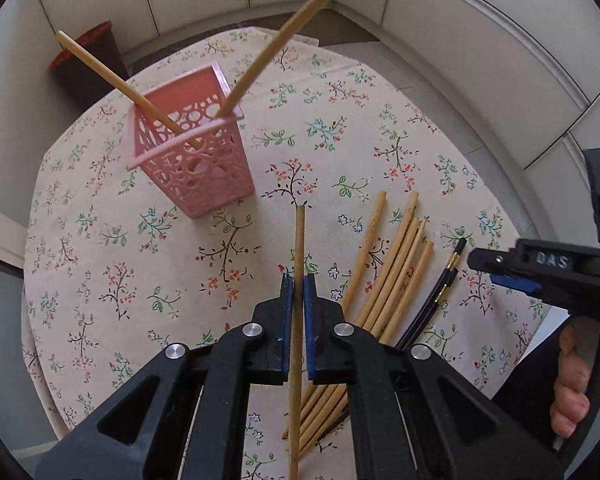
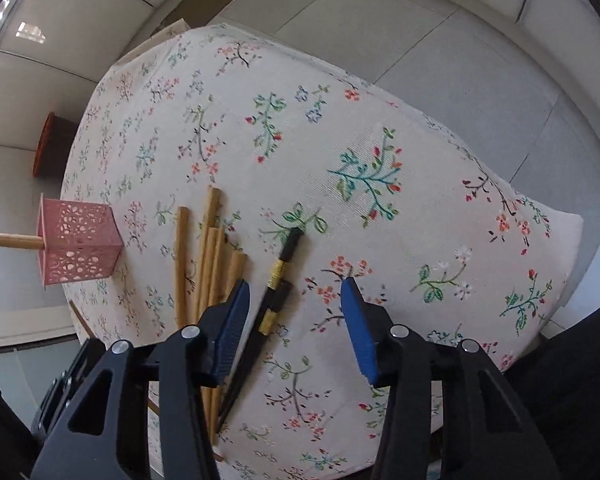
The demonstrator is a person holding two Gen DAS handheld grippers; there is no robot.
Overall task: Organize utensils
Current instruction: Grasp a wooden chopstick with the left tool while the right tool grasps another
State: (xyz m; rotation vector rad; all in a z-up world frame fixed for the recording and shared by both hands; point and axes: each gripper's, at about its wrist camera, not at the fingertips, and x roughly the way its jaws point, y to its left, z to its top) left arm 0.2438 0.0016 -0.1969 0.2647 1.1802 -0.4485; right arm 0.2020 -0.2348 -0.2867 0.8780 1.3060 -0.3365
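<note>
My left gripper (image 1: pixel 299 280) is shut on one wooden chopstick (image 1: pixel 300 240), held above the floral tablecloth and pointing away from me. The pink perforated holder (image 1: pixel 192 148) stands upright at the upper left with two wooden chopsticks (image 1: pixel 112 76) leaning in it. A pile of wooden chopsticks (image 1: pixel 396 272) lies to the right, with a black pair (image 1: pixel 444 284) beside it. My right gripper (image 2: pixel 296 292) is open just above the black chopsticks (image 2: pixel 280 276), which lie between its jaws close to the left pad, untouched. The wooden pile (image 2: pixel 208 256) and holder (image 2: pixel 76 246) are to its left.
The table (image 2: pixel 380 120) is covered by a flower-print cloth, and its edges fall away on all sides. A dark bin with a red rim (image 1: pixel 88 52) stands on the floor beyond the holder. Pale wall panels surround the table. A hand (image 1: pixel 572 392) grips the right tool.
</note>
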